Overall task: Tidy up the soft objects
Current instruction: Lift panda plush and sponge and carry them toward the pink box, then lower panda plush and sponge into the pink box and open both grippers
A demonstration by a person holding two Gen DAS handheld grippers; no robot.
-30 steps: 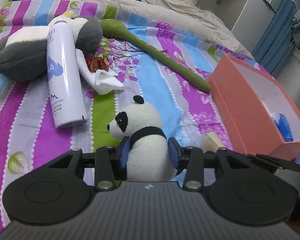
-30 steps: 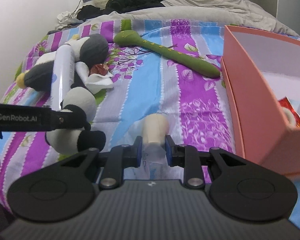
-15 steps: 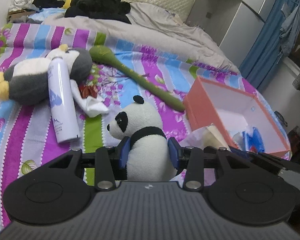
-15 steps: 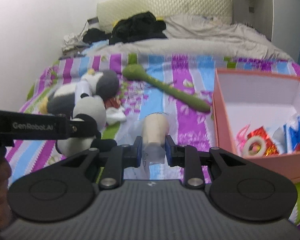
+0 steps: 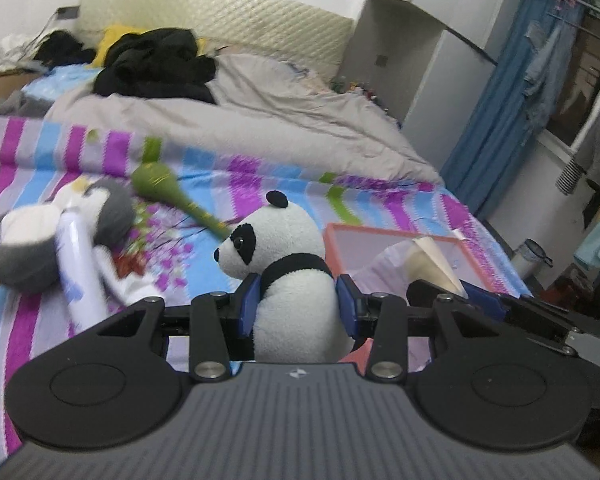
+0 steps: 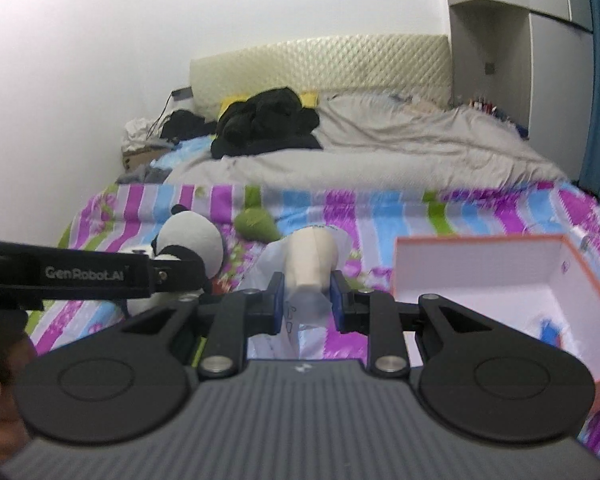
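My left gripper is shut on a black-and-white panda plush and holds it up above the striped bed; the panda also shows in the right wrist view. My right gripper is shut on a beige soft item in a clear plastic bag, also lifted; it shows in the left wrist view. A pink open box lies on the bed to the right, with blue items inside.
On the bed to the left lie a grey penguin plush, a white spray can, a white cloth and a long green plush. A grey duvet and black clothes lie farther back.
Both grippers have risen well above the bed with their loads, so the bed and box look smaller and lower. The grips have not changed.
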